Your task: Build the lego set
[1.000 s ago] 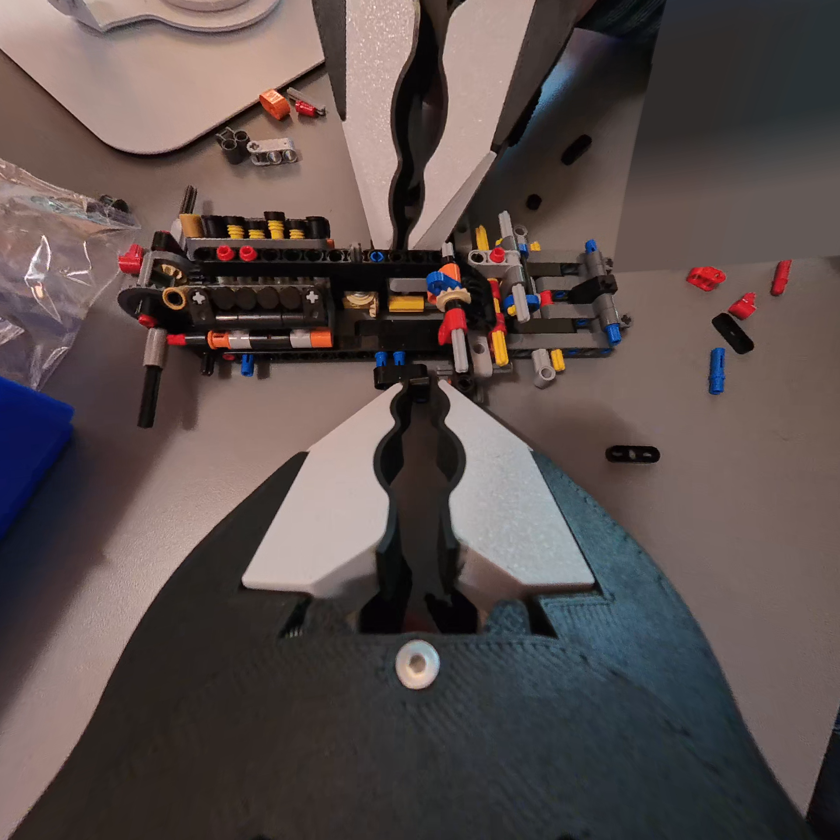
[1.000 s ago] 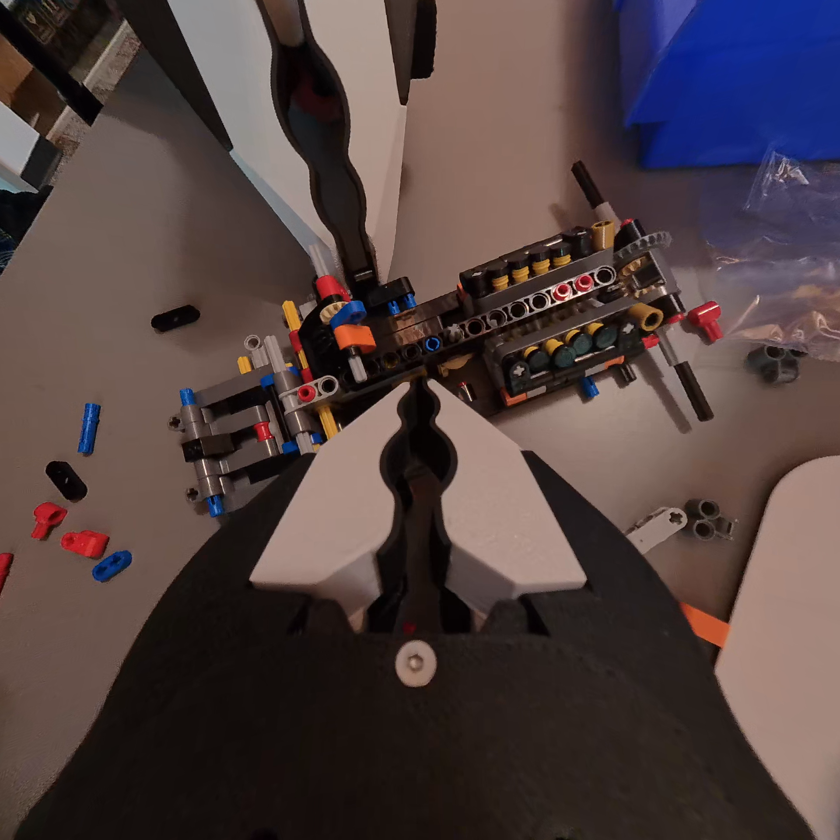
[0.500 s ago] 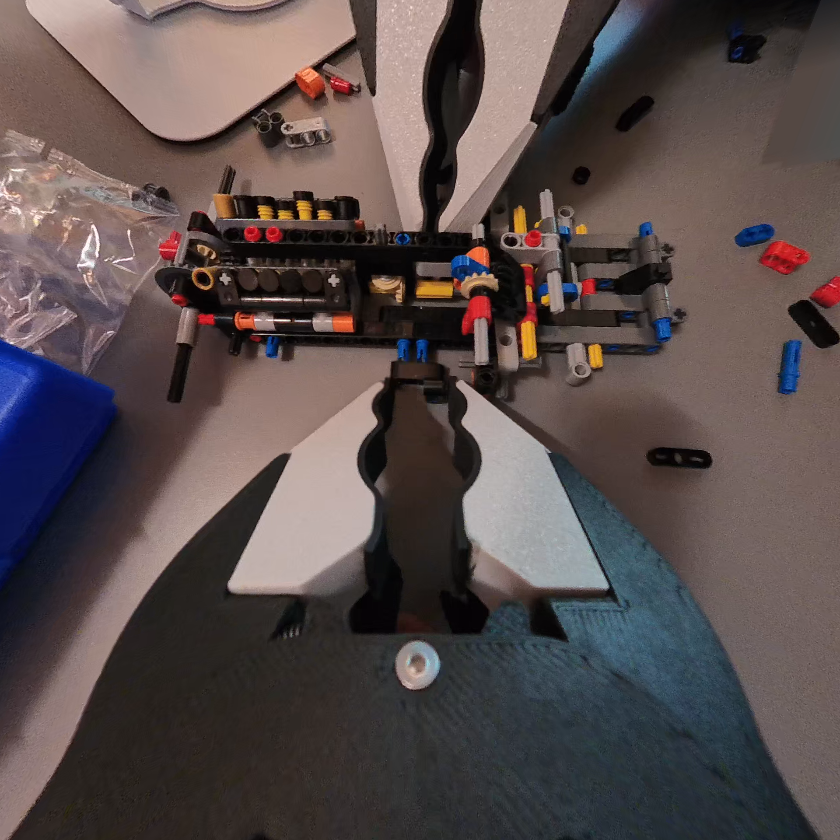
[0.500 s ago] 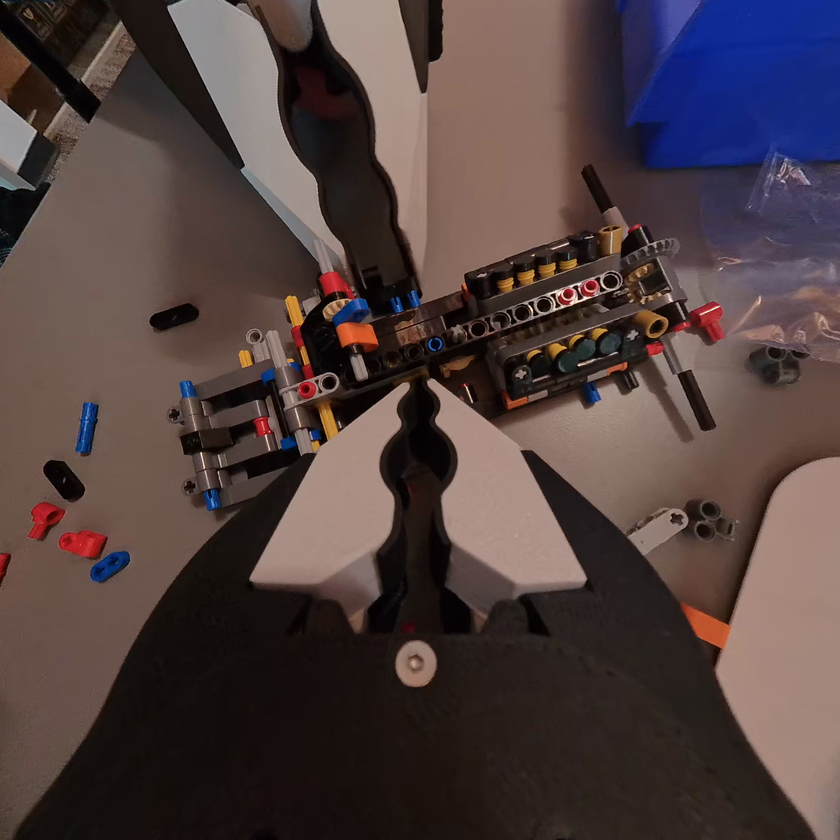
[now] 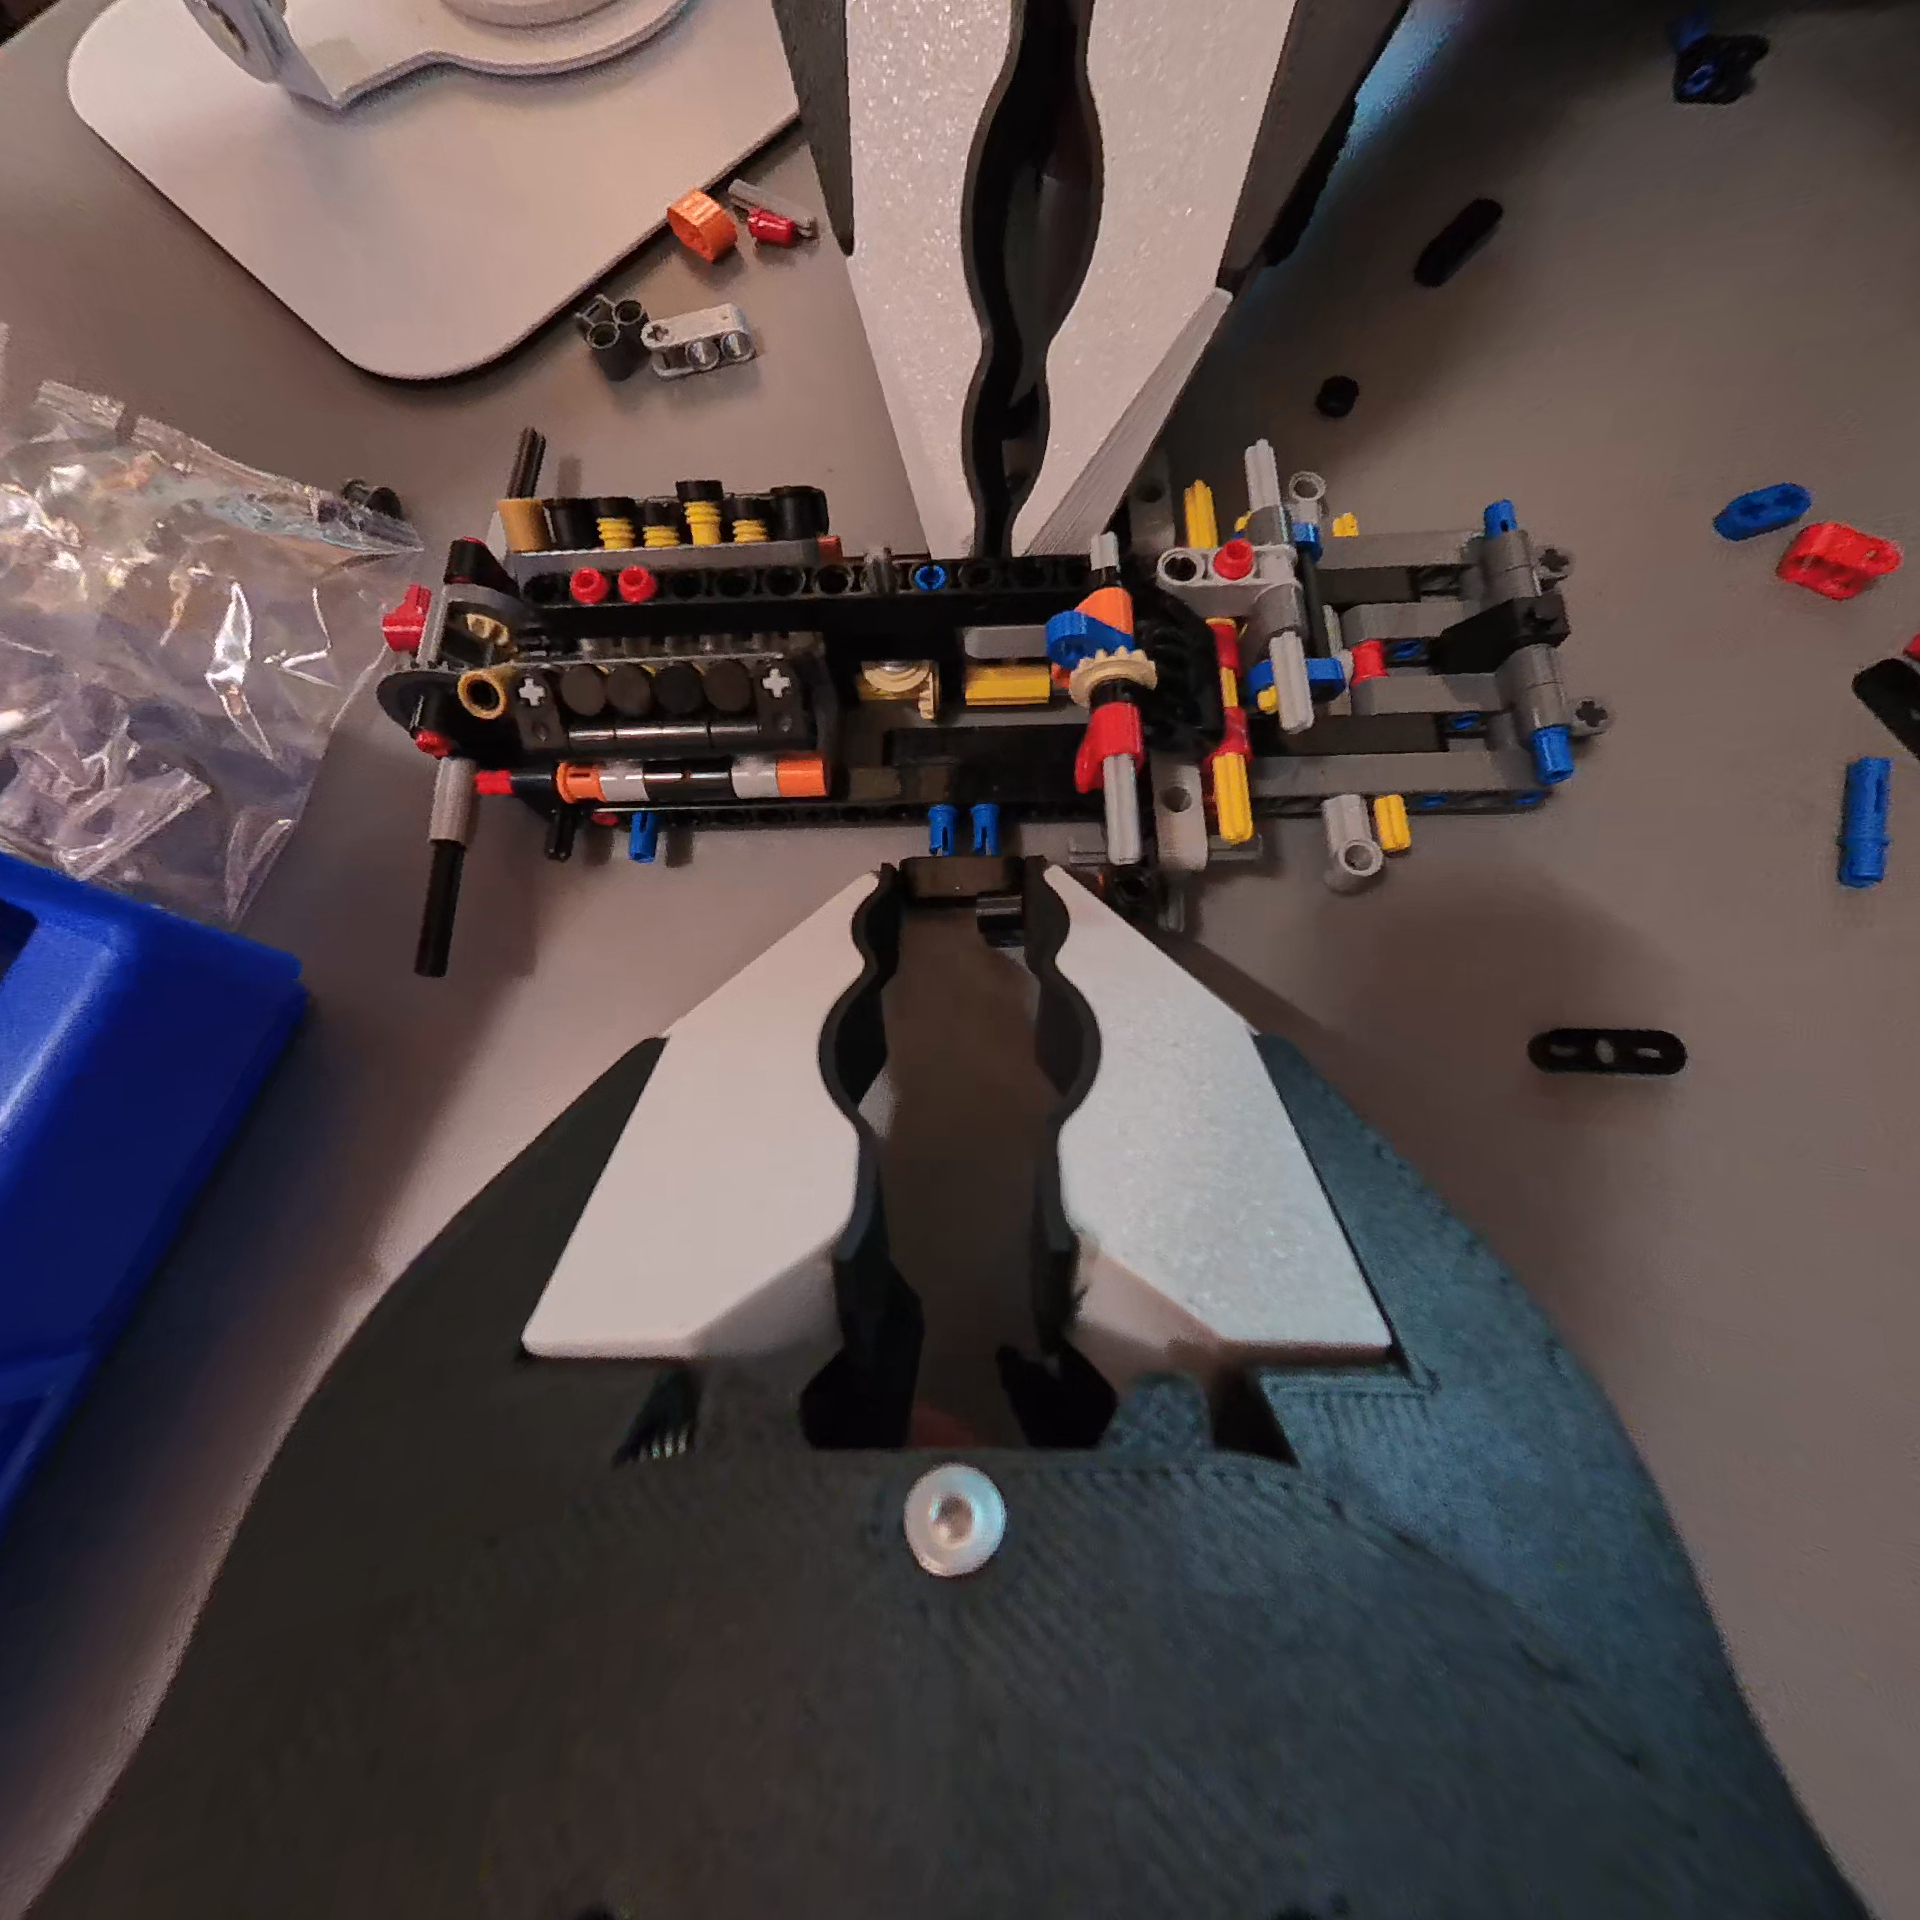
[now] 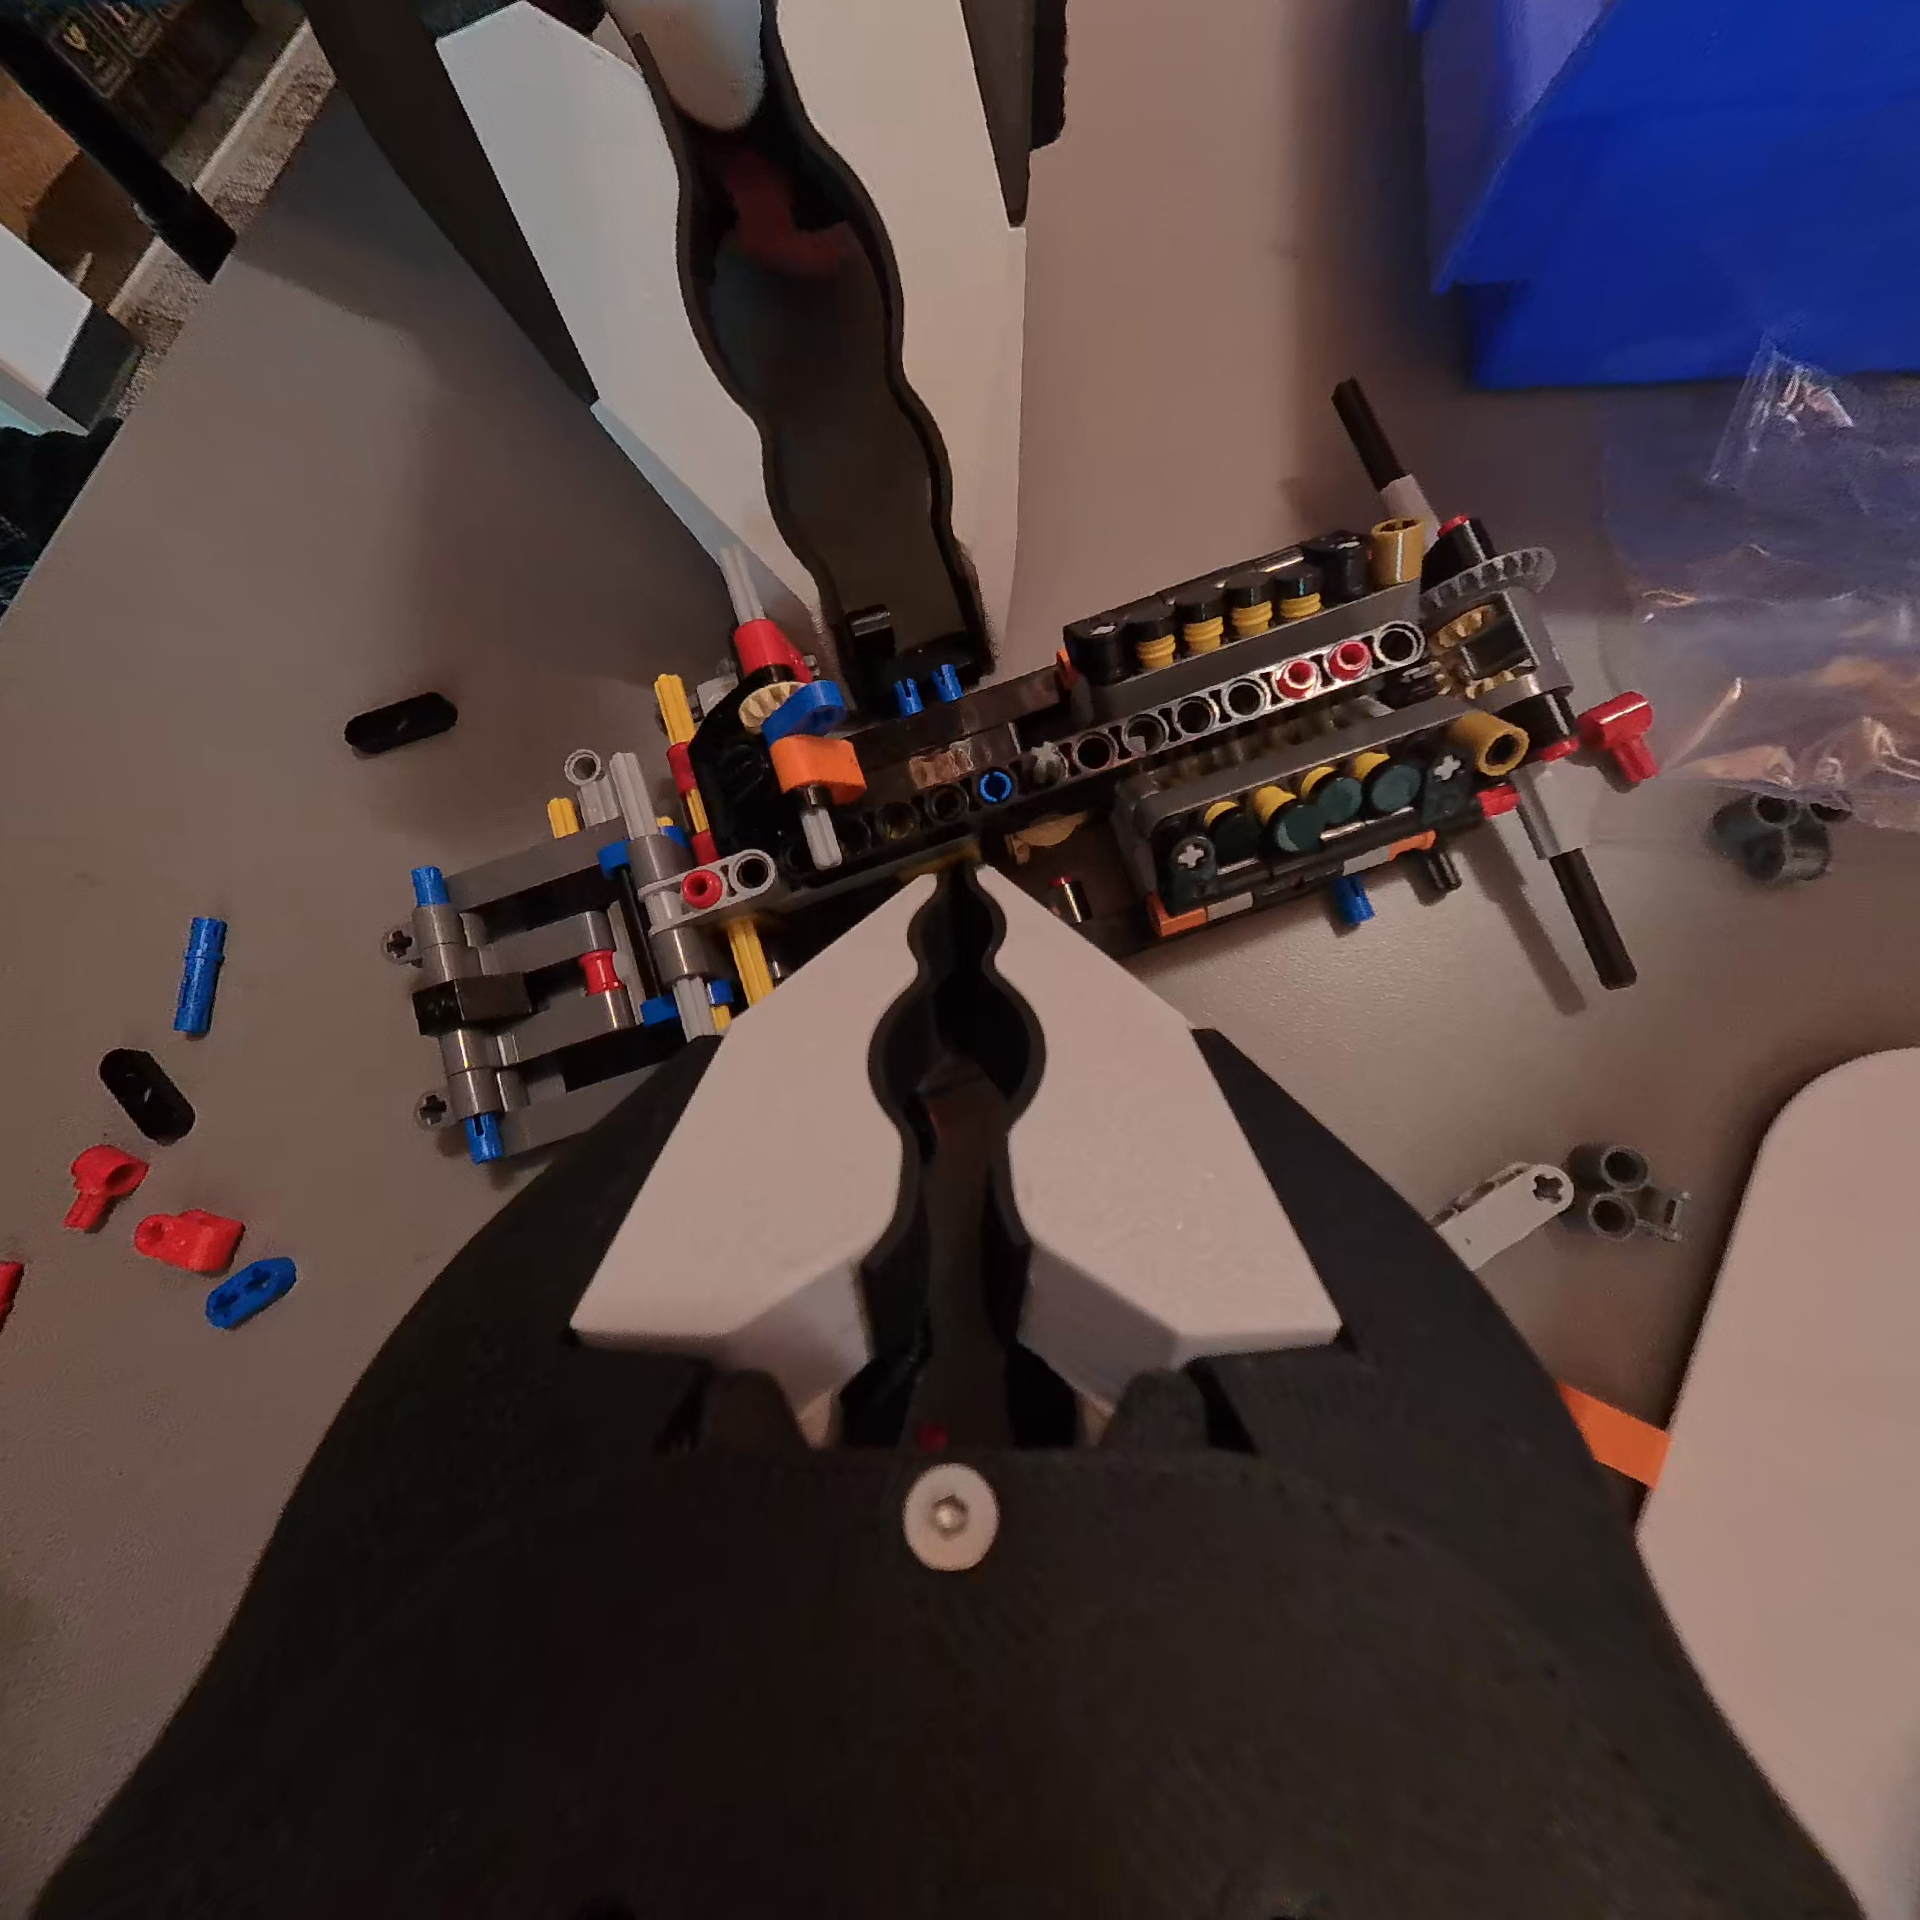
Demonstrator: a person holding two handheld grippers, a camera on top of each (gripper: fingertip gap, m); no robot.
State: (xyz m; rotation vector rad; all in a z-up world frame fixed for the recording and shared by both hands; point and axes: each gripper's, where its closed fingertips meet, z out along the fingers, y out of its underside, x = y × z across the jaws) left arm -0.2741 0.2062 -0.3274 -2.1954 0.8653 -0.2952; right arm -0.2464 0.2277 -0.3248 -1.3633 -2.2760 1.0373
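The Lego chassis [image 5: 977, 686] lies lengthwise mid-table [image 5: 1558, 1195], w/ the two grippers closing on it from opposite long sides. Left gripper [image 5: 961, 883] pinches a small black piece [image 5: 951, 876] just beside the chassis's two blue pins [image 5: 964, 826]. Right gripper [image 6: 961, 883] has its tips nearly together at the far rail; nothing visible between them. Open tabletop sits right of the left gripper, save a black beam [image 5: 1606, 1051] and scattered red/blue bits. Blue bin [image 5: 94, 1091] at the left edge, contents hidden; clear plastic bag [image 5: 135, 665] holds a few dark parts.
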